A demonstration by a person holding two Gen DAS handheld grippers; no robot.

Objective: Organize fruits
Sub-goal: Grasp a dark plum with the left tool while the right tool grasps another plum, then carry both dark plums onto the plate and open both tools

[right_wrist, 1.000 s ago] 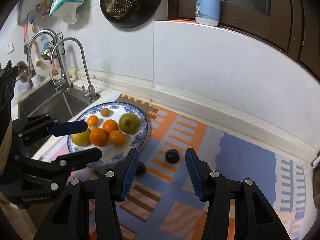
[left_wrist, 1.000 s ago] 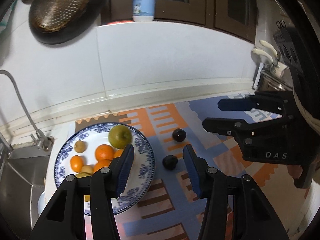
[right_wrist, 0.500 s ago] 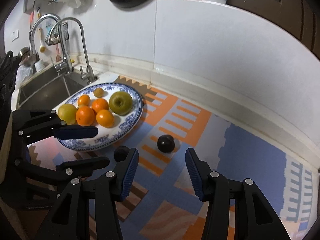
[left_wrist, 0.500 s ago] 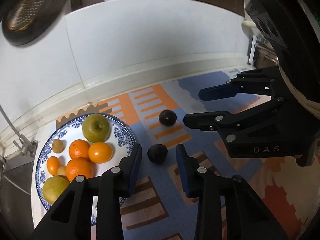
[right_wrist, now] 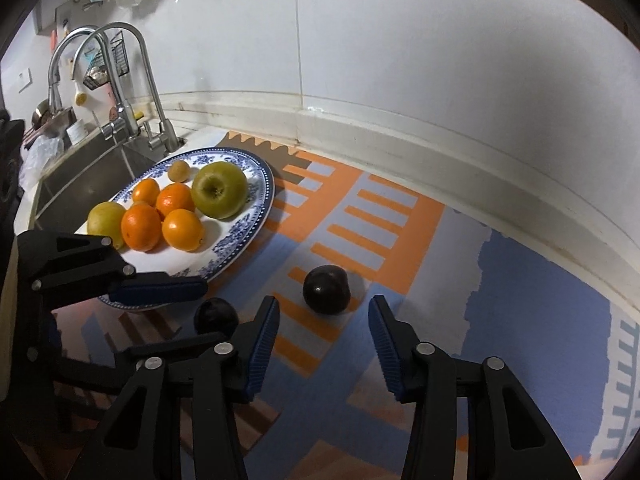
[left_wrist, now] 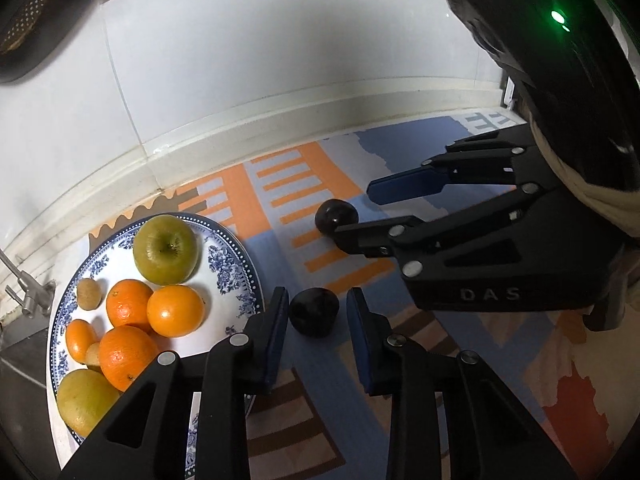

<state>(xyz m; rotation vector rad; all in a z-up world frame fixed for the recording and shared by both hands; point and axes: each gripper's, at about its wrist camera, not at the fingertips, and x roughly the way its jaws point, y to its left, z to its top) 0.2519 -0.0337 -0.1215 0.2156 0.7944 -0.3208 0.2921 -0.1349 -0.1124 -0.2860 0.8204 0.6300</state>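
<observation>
A blue-patterned plate point(left_wrist: 230, 256) point(right_wrist: 256, 216) holds a green apple point(left_wrist: 165, 249) point(right_wrist: 219, 189), several oranges point(left_wrist: 175, 311) point(right_wrist: 182, 229) and small fruits. Two dark plums lie on the mat. My left gripper point(left_wrist: 317, 314) is open with its blue pads on either side of the near plum point(left_wrist: 314, 311) point(right_wrist: 215, 316), a small gap on each side. My right gripper point(right_wrist: 323, 322) is open just short of the far plum point(right_wrist: 326, 289) point(left_wrist: 335, 215). The right gripper also shows in the left wrist view point(left_wrist: 360, 216), around the far plum.
A patterned orange and blue mat point(right_wrist: 400, 240) covers the counter. A sink point(right_wrist: 84, 184) with taps point(right_wrist: 132, 92) lies left of the plate. A white tiled wall point(right_wrist: 400, 60) stands close behind. A dark pan point(left_wrist: 36, 20) hangs above.
Both grippers have moved down and forward toward the plums. The left jaws have come around the near plum and narrowed. The right gripper has come close to the far plum.
</observation>
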